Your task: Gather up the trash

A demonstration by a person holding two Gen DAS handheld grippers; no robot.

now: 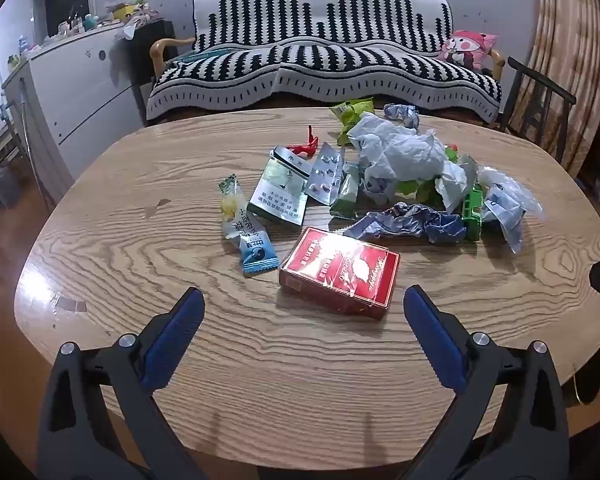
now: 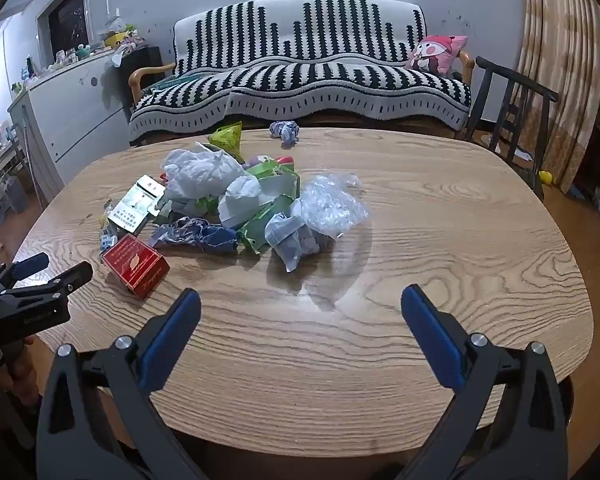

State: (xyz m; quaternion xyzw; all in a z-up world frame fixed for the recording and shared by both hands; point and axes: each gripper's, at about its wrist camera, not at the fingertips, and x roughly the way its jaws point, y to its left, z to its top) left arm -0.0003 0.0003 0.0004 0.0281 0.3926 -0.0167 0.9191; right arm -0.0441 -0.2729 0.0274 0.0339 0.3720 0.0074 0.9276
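A pile of trash lies on the wooden table (image 1: 140,360). A red cigarette box (image 1: 340,272) lies nearest, just beyond my open, empty left gripper (image 1: 304,304). Behind it are a blue candy wrapper (image 1: 256,254), a green-white cigarette pack (image 1: 280,196), crumpled blue paper (image 1: 412,222) and white tissue (image 1: 400,152). In the right wrist view my right gripper (image 2: 300,304) is open and empty above bare wood, short of a clear plastic bag (image 2: 332,204) and the pile (image 2: 228,200). The red box (image 2: 136,266) lies left, next to the left gripper (image 2: 56,270).
A striped sofa (image 1: 324,64) with a pink cushion (image 1: 466,48) stands behind the table. A white cabinet (image 1: 80,88) is at left, a dark chair (image 2: 508,100) at right. A small crumpled paper ball (image 2: 285,130) lies near the table's far edge.
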